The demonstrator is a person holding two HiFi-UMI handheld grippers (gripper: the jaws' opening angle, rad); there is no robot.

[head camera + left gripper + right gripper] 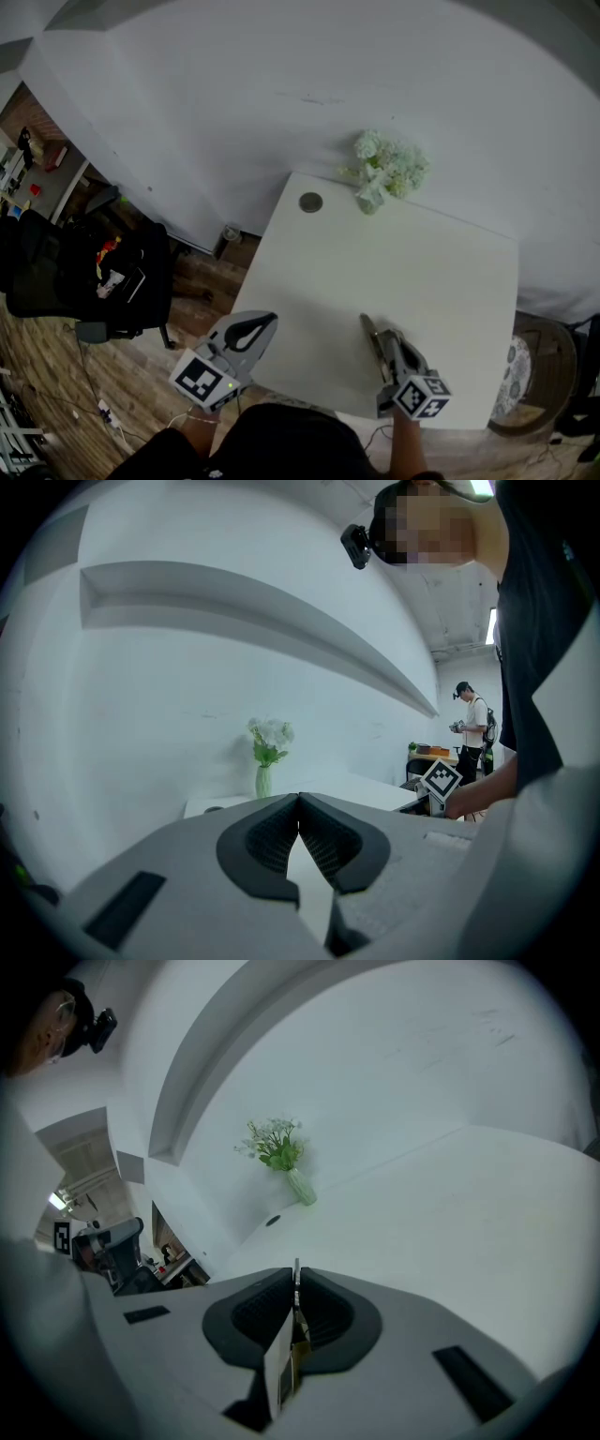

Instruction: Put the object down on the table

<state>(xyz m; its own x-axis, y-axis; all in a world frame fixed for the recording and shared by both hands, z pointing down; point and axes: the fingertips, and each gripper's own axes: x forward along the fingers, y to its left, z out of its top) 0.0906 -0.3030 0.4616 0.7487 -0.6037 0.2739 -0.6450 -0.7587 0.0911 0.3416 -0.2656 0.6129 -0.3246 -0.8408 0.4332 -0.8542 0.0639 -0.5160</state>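
In the right gripper view, a thin flat card-like object (281, 1365), white with a brownish edge, stands on edge between the pads. My right gripper (296, 1276) is shut on it. The head view puts this gripper (365, 322) low over the near part of the white table (450, 281), pointing away from me. The card is too thin to make out there. My left gripper (269, 320) hangs just off the table's near left edge. Its jaws (300, 799) meet at the tips with nothing between them.
A vase of white flowers (385, 169) stands at the table's far edge against the white wall, with a round grommet (310, 202) to its left. A black office chair (89, 272) is on the wooden floor at left, a round stool (536, 370) at right. A person (474, 728) stands far off.
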